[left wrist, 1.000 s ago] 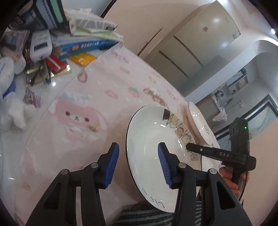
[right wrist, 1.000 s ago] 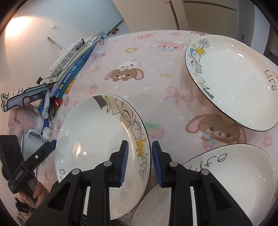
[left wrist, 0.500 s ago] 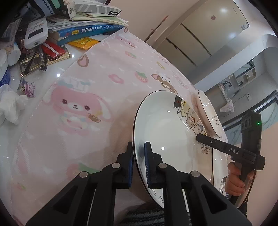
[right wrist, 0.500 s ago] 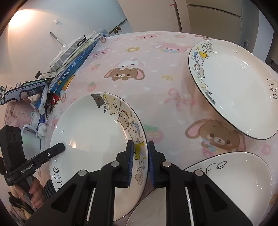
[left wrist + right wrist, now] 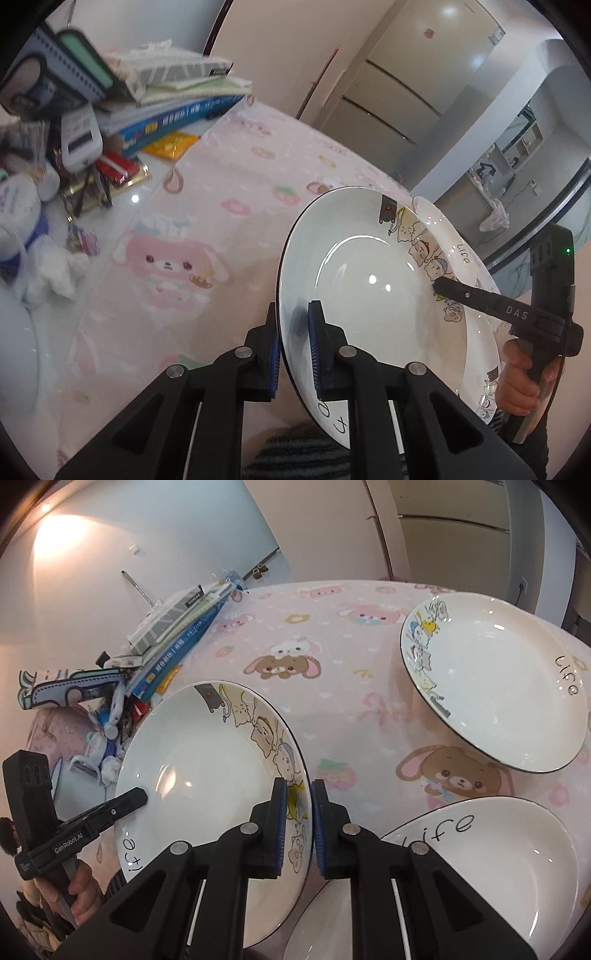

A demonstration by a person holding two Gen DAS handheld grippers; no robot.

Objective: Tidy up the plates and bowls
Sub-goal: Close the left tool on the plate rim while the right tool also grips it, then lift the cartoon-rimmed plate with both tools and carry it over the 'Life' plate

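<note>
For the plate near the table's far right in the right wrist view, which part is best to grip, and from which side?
Probably the far plate is best taken at its raised rim on the near-left side: it lies flat, the rim flares clear of the tablecloth, and bare cloth there leaves room for a finger beneath.

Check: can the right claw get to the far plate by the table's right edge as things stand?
Probably not yet. The right claw is shut on the rim of the cartoon plate, which the left claw also grips. The cloth toward the far plate looks bare, so the way seems free once it lets go.

Left claw (image 5: 293, 343) clamped, right claw (image 5: 297, 825) clamped, both level
</note>
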